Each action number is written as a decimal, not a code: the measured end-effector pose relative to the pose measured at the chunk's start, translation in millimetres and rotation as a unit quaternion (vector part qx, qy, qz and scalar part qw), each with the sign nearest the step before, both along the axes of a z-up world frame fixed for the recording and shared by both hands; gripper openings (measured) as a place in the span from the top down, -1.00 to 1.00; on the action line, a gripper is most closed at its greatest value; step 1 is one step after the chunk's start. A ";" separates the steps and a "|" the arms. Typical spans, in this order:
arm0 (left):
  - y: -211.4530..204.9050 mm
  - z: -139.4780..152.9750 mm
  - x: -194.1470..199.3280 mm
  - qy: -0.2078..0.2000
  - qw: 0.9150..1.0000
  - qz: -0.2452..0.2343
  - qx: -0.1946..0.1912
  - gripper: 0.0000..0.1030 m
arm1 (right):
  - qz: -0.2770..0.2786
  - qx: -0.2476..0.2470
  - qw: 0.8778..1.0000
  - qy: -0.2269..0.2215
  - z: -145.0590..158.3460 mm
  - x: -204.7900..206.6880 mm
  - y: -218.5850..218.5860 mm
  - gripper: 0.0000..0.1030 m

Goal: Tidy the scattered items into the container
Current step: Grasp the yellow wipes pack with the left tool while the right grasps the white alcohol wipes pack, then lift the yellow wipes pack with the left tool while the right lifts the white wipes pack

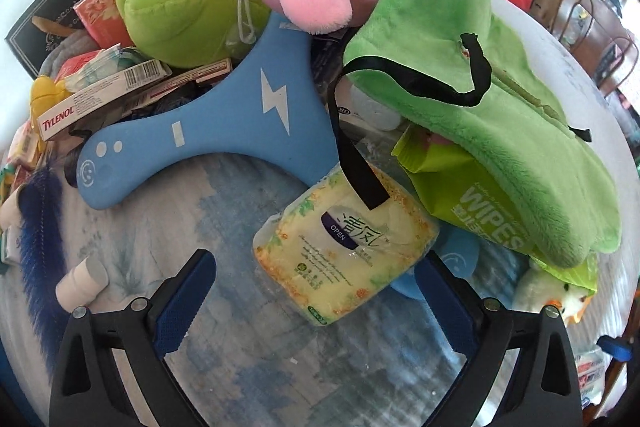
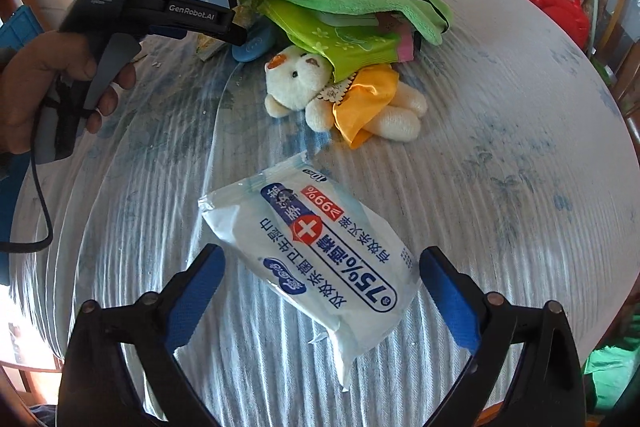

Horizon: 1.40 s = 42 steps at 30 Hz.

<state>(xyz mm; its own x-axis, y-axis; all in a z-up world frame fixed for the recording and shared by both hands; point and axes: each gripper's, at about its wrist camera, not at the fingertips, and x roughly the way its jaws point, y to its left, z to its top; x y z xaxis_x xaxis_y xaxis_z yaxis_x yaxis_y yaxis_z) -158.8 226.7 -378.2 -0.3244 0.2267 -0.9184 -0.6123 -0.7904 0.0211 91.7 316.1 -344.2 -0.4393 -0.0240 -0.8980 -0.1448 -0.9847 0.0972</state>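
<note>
2 soft packs await pickup on the table (image 2: 500, 107).

Item 1: white wipes (image 2: 316, 263), flat on the cloth, between the wide-open fingers of the right gripper (image 2: 320, 291). Judged light, squashy, slick film; best pinched across the short sides at mid-body.

Item 2: yellow tissues (image 1: 344, 251), lying partly on a blue boomerang (image 1: 224, 123), a black strap (image 1: 360, 167) draped over it. Left gripper (image 1: 316, 303) also wide open, holding nothing. Judged light and compressible; the strap may snag.

Container: cannot tell which.
</note>
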 end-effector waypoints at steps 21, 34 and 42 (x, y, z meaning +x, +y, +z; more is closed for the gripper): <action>-56.8 35.3 12.5 -0.040 0.997 0.032 0.061 -0.03 | 0.024 -0.042 0.999 0.017 33.0 -16.0 -8.4 0.40; -88.6 98.1 28.8 0.000 0.993 0.064 0.097 -0.03 | 0.040 -0.034 0.997 0.064 97.3 -15.6 -27.0 0.40; -132.5 157.5 50.7 0.036 0.987 0.093 0.125 -0.03 | 0.057 -0.025 0.991 0.117 159.6 -17.9 -44.5 0.40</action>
